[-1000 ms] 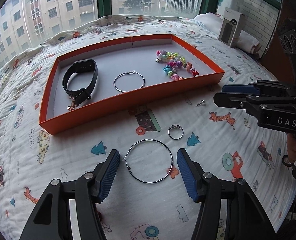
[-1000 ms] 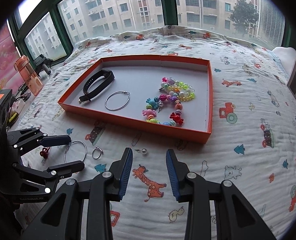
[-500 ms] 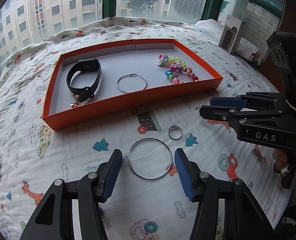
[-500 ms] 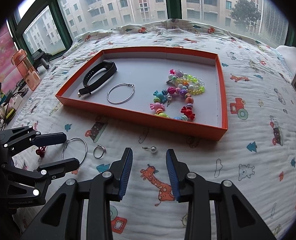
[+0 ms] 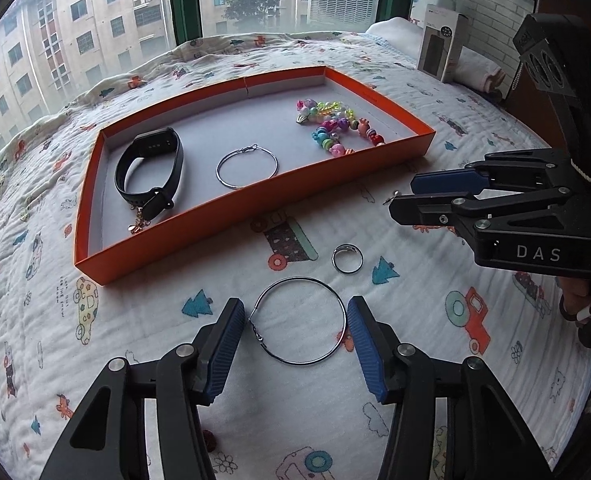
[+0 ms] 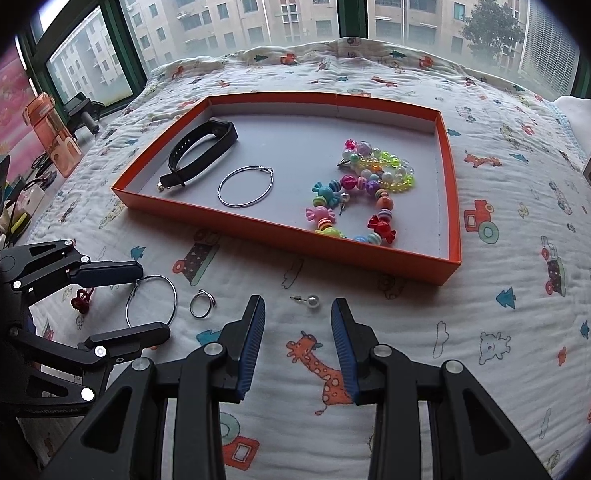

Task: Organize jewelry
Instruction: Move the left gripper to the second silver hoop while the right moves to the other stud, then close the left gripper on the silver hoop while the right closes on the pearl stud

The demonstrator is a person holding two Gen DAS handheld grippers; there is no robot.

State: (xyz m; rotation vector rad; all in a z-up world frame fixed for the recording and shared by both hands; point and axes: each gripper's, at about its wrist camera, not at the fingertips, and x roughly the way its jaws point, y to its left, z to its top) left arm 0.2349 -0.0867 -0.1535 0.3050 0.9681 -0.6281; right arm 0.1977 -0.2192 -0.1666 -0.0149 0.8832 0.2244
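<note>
Left tongs point(image 5: 291, 312), ribbed blue pads apart, straddle thin wire hoop point(image 5: 300, 321).

- Left gripper point(image 5: 293, 310): jaws spread wide, fingers low over the bedding, pointing forward, nothing between the pads.
- Right gripper point(image 6: 297, 312): jaws parted, likewise low and empty, reaching in from the right side.
- Both held level, near each other.

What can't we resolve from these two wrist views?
- Pearl stud: left wrist view, mostly hidden behind the right gripper.
- Red knot charm: right wrist view, too small to identify; left view shows a sliver under the left gripper.
- Gold charm beside the black band: too small.
</note>
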